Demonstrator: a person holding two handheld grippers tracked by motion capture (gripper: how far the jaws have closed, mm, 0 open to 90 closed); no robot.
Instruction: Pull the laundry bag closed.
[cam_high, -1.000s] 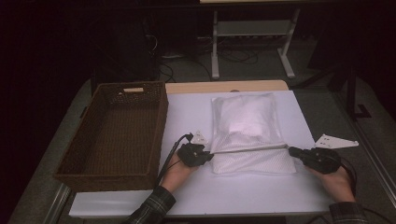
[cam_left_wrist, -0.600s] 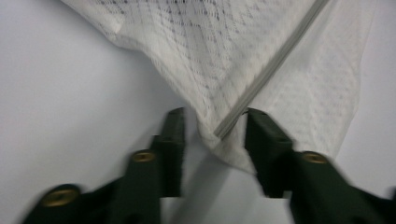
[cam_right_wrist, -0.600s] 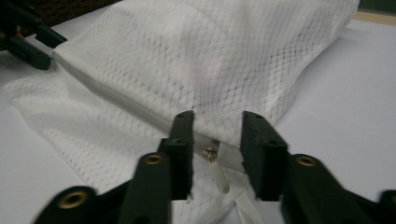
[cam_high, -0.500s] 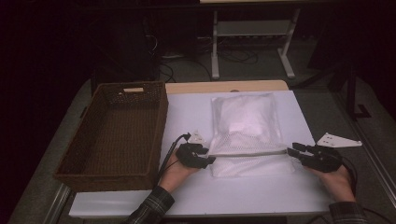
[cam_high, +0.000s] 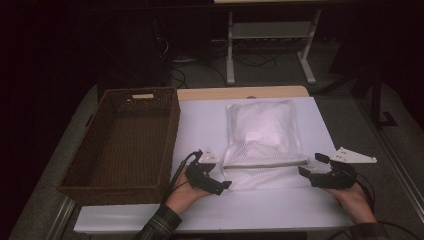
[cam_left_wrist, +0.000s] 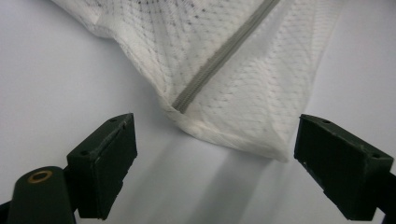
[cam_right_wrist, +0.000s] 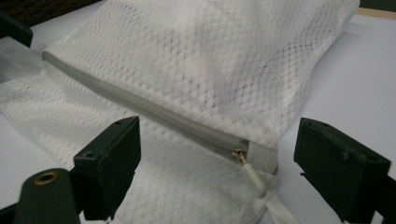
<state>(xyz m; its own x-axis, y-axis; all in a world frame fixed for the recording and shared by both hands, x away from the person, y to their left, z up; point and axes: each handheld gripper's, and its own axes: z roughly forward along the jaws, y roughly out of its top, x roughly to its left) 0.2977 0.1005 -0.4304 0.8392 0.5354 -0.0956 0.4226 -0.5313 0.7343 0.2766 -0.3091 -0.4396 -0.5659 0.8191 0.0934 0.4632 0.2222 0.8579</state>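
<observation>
White table near edge: my left gripper (cam_high: 215, 181) and right gripper (cam_high: 314, 170) have just opened wide, gripping nothing — mesh laundry bag (cam_high: 262, 142) lies mid-table, zipper (cam_right_wrist: 154, 116) closed. Left, I judge: move it into wicker basket (cam_high: 122, 142) at the left edge.

Mesh bag (cam_high: 263, 134) between open grippers

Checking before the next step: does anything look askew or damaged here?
Nothing stands out. The mesh laundry bag lies flat on the table, its zipper closed, beside the wicker basket.
</observation>
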